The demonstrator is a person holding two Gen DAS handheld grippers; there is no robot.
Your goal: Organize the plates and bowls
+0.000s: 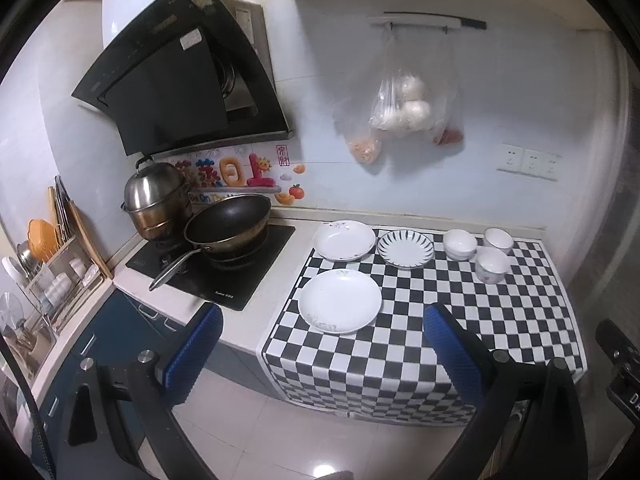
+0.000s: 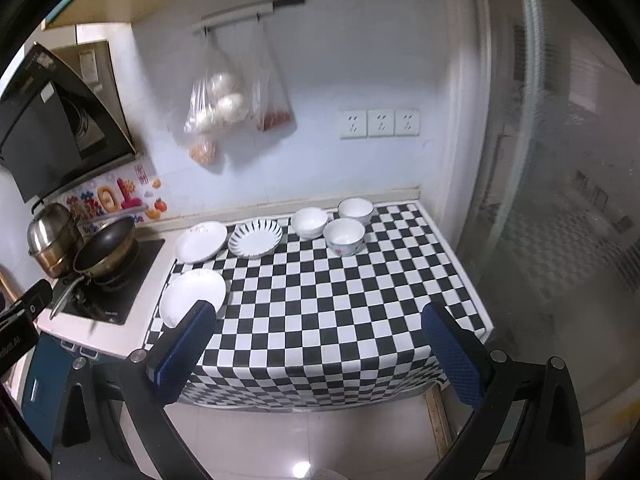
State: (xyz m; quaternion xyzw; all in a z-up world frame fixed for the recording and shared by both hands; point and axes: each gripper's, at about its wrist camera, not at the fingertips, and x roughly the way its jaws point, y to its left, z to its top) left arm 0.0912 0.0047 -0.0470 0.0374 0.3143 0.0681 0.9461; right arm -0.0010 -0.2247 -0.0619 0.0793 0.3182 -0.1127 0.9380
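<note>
Checkered black-and-white cloth (image 1: 460,308) is covering the counter, and all the crockery is sitting on it untouched, so the sorting is judged to be only beginning. 3 plates are lying toward the cloth's left side: a plain white plate (image 1: 340,301) is resting near the left edge, closest to the front; a second white plate (image 1: 344,240) is sitting at the back-left corner, overhanging the cloth's left edge slightly; a striped plate (image 1: 405,249) is lying just beside it along the back edge. 3 bowls are clustering further right along the back edge: a white bowl (image 1: 460,243), another white bowl (image 1: 498,239) behind and to its right, and a patterned bowl (image 1: 492,265) in front of them, all close together, though actual contact is unclear.

Both tools are hovering off the front edge, above the floor, gripping nothing. The left gripper (image 1: 322,330) is standing spread wide, facing the front plate. The right gripper (image 2: 316,326) is likewise splayed, pointing at the bare middle of the cloth.

A wok (image 1: 228,224) and steel pot (image 1: 156,196) are occupying the stove to the left, well apart from the dishes.

Next, stacking probably calls for the left gripper to be lowering onto the near plate's rim, pinching it at a shallow angle, since a flat plate offers little lip.
</note>
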